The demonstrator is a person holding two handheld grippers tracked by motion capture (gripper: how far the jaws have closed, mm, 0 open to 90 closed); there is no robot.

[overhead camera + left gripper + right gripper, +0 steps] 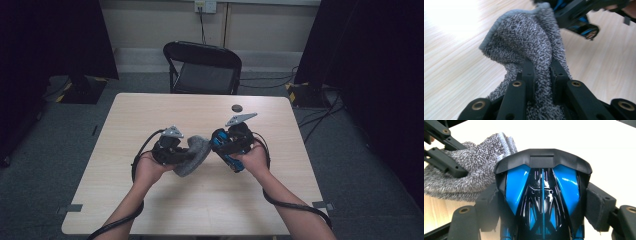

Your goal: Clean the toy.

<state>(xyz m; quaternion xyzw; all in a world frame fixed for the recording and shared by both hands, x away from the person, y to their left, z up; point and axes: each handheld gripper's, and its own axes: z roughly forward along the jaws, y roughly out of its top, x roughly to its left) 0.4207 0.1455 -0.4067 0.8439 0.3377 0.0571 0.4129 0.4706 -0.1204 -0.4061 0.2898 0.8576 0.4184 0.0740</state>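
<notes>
Table (150,200): light wood, centre of room.
Chair (204,70): black, folding, just beyond table.
Floor (60,145): grey carpet around table.
Wall (150,22): pale, behind chair, with socket (205,6).
Curtains (50,35): black, flanking table.

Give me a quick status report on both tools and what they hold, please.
Left tool shut on grey cloth. Right tool clamped on blue-and-black toy car. Cloth touching the car's end. Small dark disc on table, clear of the work.

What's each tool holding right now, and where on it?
Left tool pinches the grey cloth by a bunched fold. Right tool clamps the blue and black toy car across its sides.
</notes>
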